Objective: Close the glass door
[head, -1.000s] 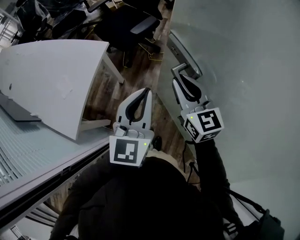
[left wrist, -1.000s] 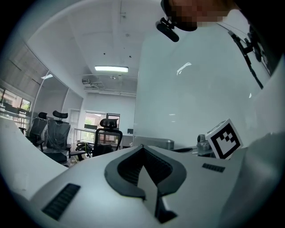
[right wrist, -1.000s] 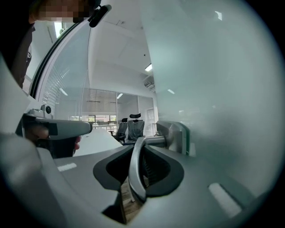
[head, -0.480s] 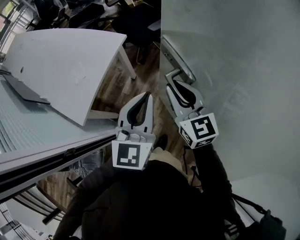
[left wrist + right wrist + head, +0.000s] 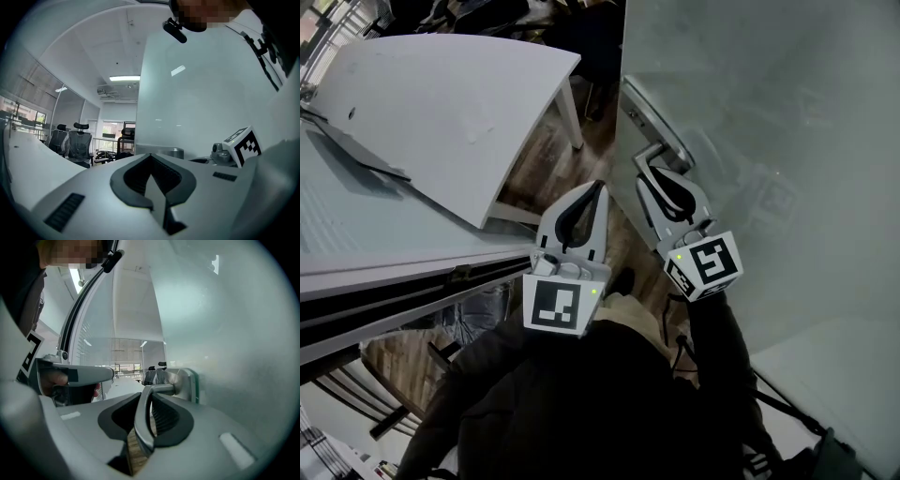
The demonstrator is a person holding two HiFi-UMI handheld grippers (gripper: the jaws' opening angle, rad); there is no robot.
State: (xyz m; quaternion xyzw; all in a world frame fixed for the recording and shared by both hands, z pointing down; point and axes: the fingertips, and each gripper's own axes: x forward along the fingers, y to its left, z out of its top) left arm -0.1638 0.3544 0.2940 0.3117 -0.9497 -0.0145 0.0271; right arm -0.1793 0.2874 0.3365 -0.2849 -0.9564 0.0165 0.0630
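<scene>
The frosted glass door [image 5: 769,141] fills the right of the head view, its edge running up near the middle. The metal lever handle [image 5: 661,150] sticks out from that edge. My right gripper [image 5: 651,172] is shut on the lever, which in the right gripper view lies as a steel bar [image 5: 143,423] between the closed jaws, next to its mount [image 5: 186,383]. My left gripper [image 5: 597,186] hangs just left of the right one, shut with nothing in it. The left gripper view shows its jaws pressed together [image 5: 150,158] and the door's pane [image 5: 201,93] beyond.
A white table [image 5: 441,112] stands left of the door's edge, with wood floor [image 5: 544,164] between them. A grey ledge with a dark rail [image 5: 394,291] runs across the lower left. Office chairs [image 5: 70,143] stand farther back. The person's dark jacket [image 5: 581,403] fills the bottom.
The right gripper has kept its hold on the handle while the door has swung. The white table now lies nearer the door's edge. The left gripper has stayed shut beside it.
</scene>
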